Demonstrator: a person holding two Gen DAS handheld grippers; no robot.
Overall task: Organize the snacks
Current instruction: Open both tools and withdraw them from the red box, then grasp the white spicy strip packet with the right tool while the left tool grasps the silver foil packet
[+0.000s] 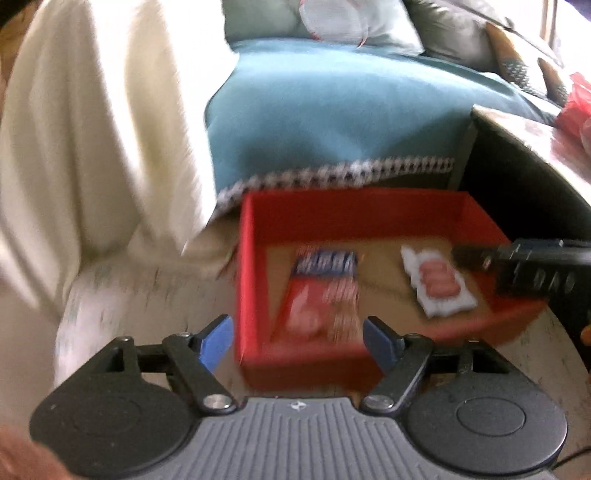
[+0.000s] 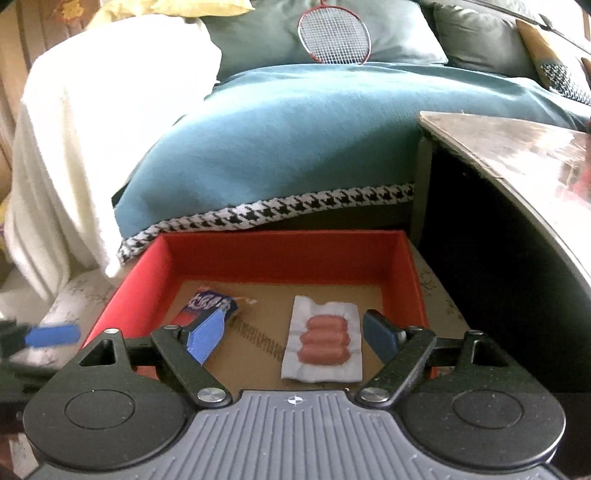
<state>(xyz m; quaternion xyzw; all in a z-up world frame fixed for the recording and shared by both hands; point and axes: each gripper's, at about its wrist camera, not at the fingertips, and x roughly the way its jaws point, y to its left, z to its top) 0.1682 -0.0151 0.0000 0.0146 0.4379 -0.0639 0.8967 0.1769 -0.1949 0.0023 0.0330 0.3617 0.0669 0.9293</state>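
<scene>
Snacks look stowed: sausage pack (image 2: 320,341) at lower centre and blue packet (image 2: 209,303) left of it lie inside red box (image 2: 284,245); left gripper (image 1: 297,338) and right gripper (image 2: 293,334) both released, empty, little seemingly left

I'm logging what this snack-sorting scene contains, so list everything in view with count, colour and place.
box: one, red, open, on the low surface before the sofa.
sausage pack: one, clear-white with three pink sausages, flat in the box, right side.
snack packet: one, blue and red, flat in the box, left side.
throw: one, teal with houndstooth edge, over the sofa.
cloth: one, white, draped at left.
racket: one, red frame, against the cushions.
table: one, pale top, at right.
left gripper: black, blue pads, open, empty.
right gripper: black, blue pads, open, empty.
</scene>
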